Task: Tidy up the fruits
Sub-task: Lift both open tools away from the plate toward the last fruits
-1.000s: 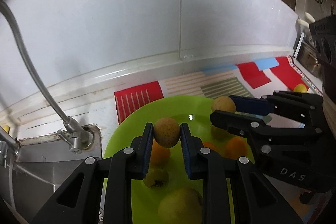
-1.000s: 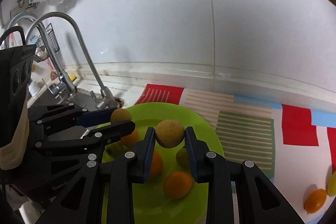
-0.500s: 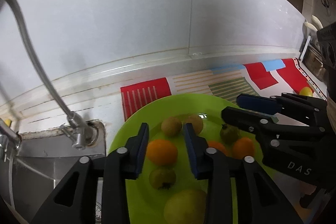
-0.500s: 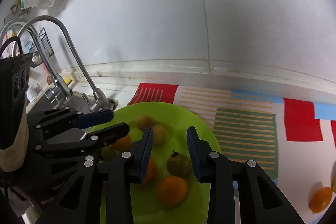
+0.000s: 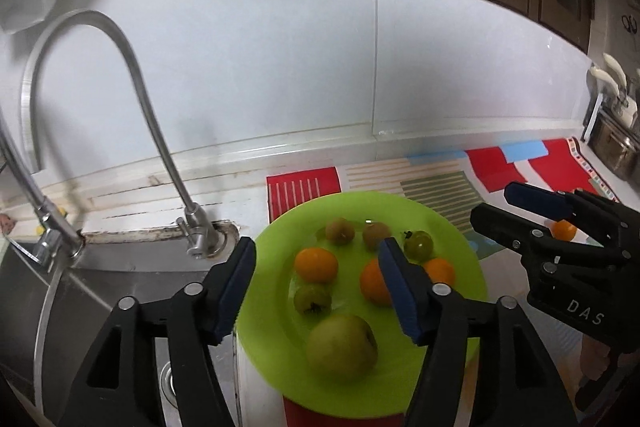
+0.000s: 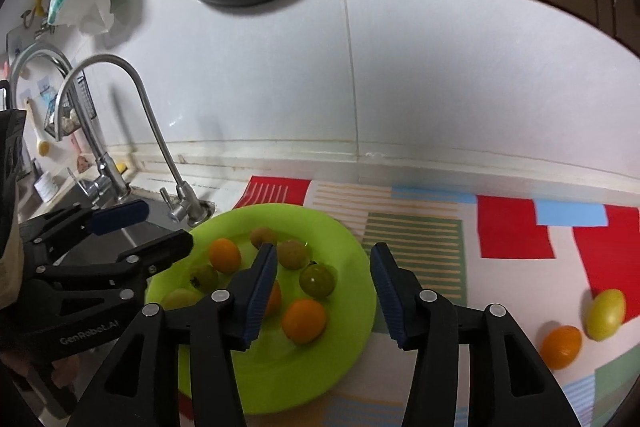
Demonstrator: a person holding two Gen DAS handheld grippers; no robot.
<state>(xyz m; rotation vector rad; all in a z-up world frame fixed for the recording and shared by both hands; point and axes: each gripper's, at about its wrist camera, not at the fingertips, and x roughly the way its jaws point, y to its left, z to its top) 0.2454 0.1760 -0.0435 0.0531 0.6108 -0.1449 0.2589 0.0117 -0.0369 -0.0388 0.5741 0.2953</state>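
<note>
Both sets of jaws have just been opening, empty; the right gripper (image 6: pixel 323 281) is nearer the 2 loose fruits (image 6: pixel 582 327) at 3 o'clock, off the plate (image 6: pixel 356 291); the left gripper (image 5: pixel 316 281) hovers over it.

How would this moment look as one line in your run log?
left gripper: open, empty | right gripper: open, empty | green plate: eight fruits | mat: two left

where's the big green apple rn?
Left wrist view: big green apple lies at the near edge of the green plate, just beyond the small green fruit, between the left hand-held gripper fingers.
</note>
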